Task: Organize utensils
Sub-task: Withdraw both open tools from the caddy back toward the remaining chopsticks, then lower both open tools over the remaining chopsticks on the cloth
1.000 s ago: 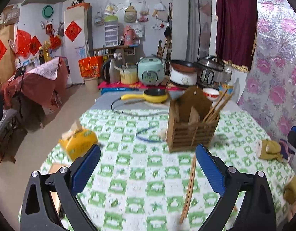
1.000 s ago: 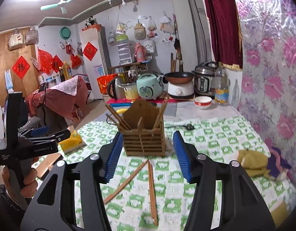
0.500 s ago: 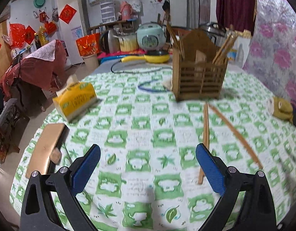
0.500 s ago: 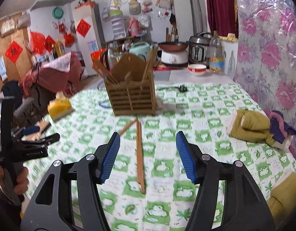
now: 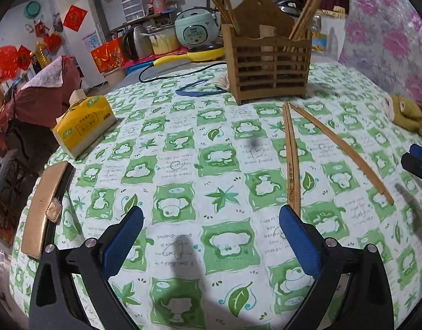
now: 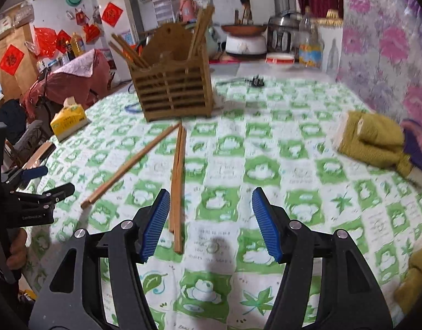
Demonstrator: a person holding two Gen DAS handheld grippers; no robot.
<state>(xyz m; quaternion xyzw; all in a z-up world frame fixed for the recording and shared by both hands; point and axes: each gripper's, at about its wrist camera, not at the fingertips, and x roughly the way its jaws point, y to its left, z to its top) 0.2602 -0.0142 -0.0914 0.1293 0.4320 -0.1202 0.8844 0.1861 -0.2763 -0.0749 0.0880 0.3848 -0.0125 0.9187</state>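
Note:
A wooden slatted utensil holder (image 5: 268, 63) stands upright on the green-checked tablecloth, with several chopsticks in it; it also shows in the right wrist view (image 6: 174, 93). A pair of chopsticks (image 5: 291, 159) and a single chopstick (image 5: 340, 151) lie loose in front of it. In the right wrist view the pair (image 6: 178, 181) lies just left of centre and the single one (image 6: 131, 165) slants left. My left gripper (image 5: 211, 242) is open and empty, low over the cloth, the pair's near end by its right finger. My right gripper (image 6: 208, 222) is open and empty, the pair's near end beside its left finger.
A yellow tissue pack (image 5: 84, 126) and a tan wallet (image 5: 43, 206) lie at the left table edge. A blue cable (image 5: 197, 90) lies left of the holder. Olive knitted gloves (image 6: 373, 140) lie at the right. Cookers and a pan stand behind the table.
Both grippers have dropped lower and moved in toward the loose chopsticks. The holder and chopsticks look larger and nearer. Both grippers stayed open.

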